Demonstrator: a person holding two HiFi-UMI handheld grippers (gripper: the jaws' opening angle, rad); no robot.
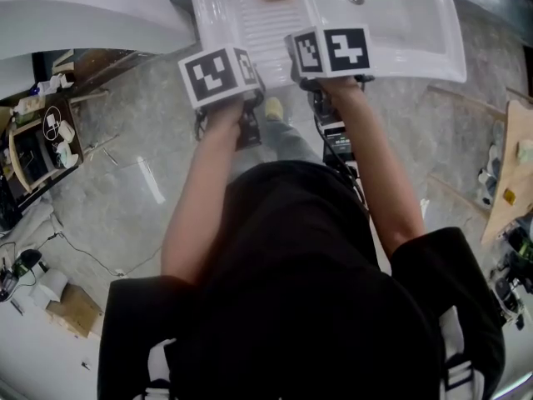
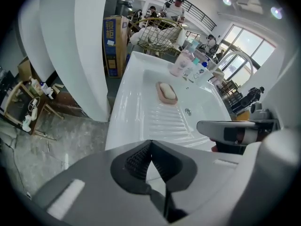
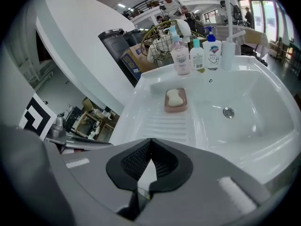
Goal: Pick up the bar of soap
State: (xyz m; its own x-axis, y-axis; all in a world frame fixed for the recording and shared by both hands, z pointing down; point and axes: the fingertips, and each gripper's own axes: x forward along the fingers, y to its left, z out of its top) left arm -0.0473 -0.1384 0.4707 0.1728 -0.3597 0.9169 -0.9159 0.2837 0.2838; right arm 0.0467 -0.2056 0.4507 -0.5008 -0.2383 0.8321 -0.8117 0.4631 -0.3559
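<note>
Pressing jaws together on nothing: grey left gripper (image 2: 150, 142), grey right gripper (image 3: 150, 140). Lying ahead, well apart from both, in a pink rectangular soap dish (image 3: 176, 109) on the ribbed drainboard of a glossy white sink (image 3: 263, 126): pale cream oval bar of soap (image 3: 174, 97). Standing beyond at the rim: plastic pump bottles (image 3: 196, 54). Spreading below: grey mottled floor (image 1: 117, 165).

Bright daylight pours in from the tall windows (image 2: 240, 44) and ceiling lamps (image 2: 227, 1) and glares off the glossy white sink (image 3: 263, 121), while every view bows and darkens towards its rim, with faintly soft detail.
</note>
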